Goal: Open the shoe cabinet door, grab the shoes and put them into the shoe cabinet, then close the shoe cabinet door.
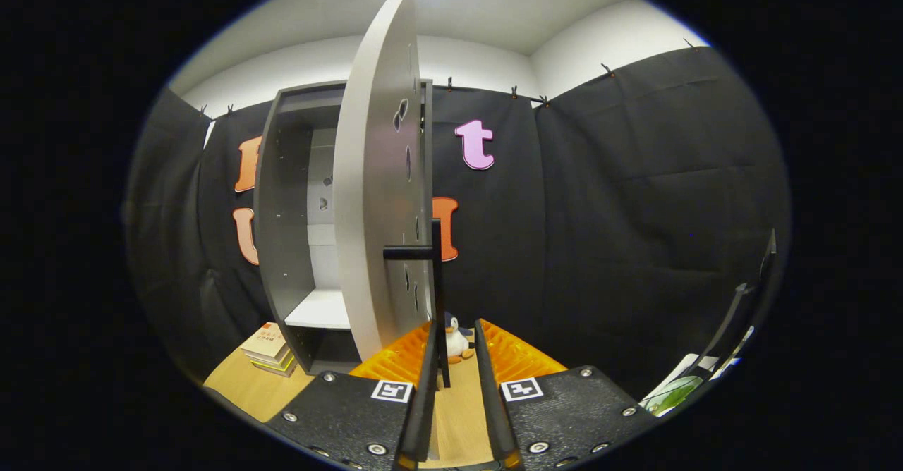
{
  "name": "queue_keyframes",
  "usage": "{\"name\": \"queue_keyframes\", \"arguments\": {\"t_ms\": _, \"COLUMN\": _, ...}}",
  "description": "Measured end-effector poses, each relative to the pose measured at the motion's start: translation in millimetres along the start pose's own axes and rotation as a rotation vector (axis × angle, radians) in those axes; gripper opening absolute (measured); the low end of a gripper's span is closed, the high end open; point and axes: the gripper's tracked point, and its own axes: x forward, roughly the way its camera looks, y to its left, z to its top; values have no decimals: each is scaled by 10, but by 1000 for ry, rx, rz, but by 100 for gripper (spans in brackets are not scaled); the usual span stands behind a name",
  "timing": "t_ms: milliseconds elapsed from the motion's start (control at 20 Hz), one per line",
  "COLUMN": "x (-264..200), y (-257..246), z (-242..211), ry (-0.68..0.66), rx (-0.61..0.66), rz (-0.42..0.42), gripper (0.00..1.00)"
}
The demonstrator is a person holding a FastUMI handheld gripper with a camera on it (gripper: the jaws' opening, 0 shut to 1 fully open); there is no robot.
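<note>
The shoe cabinet door is seen swung well out from the shoe cabinet, edge-on to the camera, so that the grey interior and a white shelf inside are laid bare. A black bar handle is carried on the door's outer face, standing off on a short stub, and its lower end is taken between the fingers of the tongs. The tongs are held narrowly apart around the bar; whether both fingers press on it cannot be told. The handle is judged to be held this way so that the door can be drawn round its hinges. Just beyond the door a small penguin toy is set on the wooden tabletop, and a stack of books is laid beside the cabinet's foot.
</note>
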Motion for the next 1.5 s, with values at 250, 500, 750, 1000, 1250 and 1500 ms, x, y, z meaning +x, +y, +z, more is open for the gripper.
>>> {"name": "queue_keyframes", "arguments": {"t_ms": 250, "x": -2, "y": -99, "z": 37, "ry": -9, "rx": -21, "rz": -5, "gripper": 32}}
{"name": "queue_keyframes", "arguments": {"t_ms": 500, "x": -84, "y": -228, "z": 55, "ry": -17, "rx": -29, "rz": -40, "gripper": 32}}
{"name": "queue_keyframes", "arguments": {"t_ms": 750, "x": -209, "y": -336, "z": 116, "ry": -25, "rx": -29, "rz": -66, "gripper": 32}}
{"name": "queue_keyframes", "arguments": {"t_ms": 1000, "x": -278, "y": -116, "z": 203, "ry": -49, "rx": -36, "rz": -24, "gripper": 32}}
{"name": "queue_keyframes", "arguments": {"t_ms": 1250, "x": -300, "y": 360, "z": 219, "ry": -53, "rx": -46, "rz": 66, "gripper": 32}}
{"name": "queue_keyframes", "arguments": {"t_ms": 1500, "x": -229, "y": 838, "z": 97, "ry": -29, "rx": -36, "rz": 141, "gripper": 32}}
